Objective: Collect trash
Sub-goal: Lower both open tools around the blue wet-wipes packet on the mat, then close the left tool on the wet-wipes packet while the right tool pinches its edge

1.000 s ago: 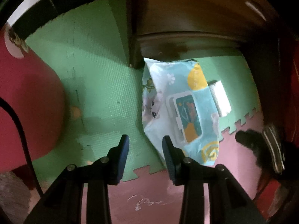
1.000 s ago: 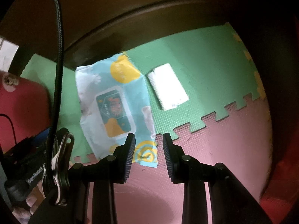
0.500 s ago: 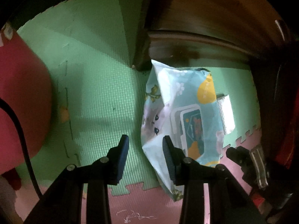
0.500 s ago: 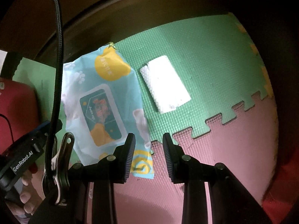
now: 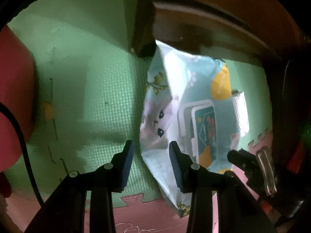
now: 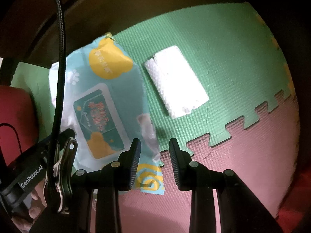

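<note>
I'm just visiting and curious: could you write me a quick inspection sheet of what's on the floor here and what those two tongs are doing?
Surface: green foam mat joined to pink foam mat by a toothed seam.
Job's things: wet-wipe packet, flat and crumpled; white folded tissue beside it, apart.
Clutter: nothing seen.
Grippers: left tongs open over the packet's left edge; right tongs open above its lower corner; neither grips.
Cables: braided black cable.
Surroundings: dark wooden furniture behind the packet; red object at the left.

Glossy plastic wipes pack [image 6: 108, 104] on rough, matt foam mat [image 6: 223, 62].
</note>
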### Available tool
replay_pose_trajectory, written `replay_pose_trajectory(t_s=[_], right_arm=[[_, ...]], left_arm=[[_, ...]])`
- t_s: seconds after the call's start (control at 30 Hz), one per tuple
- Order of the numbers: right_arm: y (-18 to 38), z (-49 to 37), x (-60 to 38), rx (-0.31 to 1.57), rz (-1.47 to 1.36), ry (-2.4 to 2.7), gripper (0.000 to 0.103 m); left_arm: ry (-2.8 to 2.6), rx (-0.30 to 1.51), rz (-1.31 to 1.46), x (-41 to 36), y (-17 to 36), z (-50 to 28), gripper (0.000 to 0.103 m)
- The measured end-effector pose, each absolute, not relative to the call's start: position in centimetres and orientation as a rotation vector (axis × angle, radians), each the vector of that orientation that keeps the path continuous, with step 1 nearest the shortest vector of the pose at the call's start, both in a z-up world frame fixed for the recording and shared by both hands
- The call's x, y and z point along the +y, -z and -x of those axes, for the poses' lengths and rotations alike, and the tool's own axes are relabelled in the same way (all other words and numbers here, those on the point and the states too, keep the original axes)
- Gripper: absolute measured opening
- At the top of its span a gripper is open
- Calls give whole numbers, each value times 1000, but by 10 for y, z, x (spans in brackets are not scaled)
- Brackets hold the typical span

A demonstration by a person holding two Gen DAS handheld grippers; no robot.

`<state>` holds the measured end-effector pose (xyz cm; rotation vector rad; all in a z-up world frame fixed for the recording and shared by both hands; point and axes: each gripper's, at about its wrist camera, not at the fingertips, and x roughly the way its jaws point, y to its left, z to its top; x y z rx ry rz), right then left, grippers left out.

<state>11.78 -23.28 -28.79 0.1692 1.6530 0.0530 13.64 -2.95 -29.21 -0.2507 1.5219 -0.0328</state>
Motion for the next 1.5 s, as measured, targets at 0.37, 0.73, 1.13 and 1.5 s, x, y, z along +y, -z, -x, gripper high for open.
replay_pose_trajectory(t_s=[0.37,0.73,1.13,1.5], right_arm=[[306,-129,-209,1668,-135,-94,31],[309,-137,-220,1672,-165,-93,27],[274,-125,-215,1670,-106,-161,11],[211,-110,-226,1641,-185,-173,11]], left_arm=[[58,1535,287,-31,303,-138,44],[79,1523,257,-44,304,-137,41],[124,1523,296,-36,276,-124,23],[150,1452,296,-19,205,-109,19]])
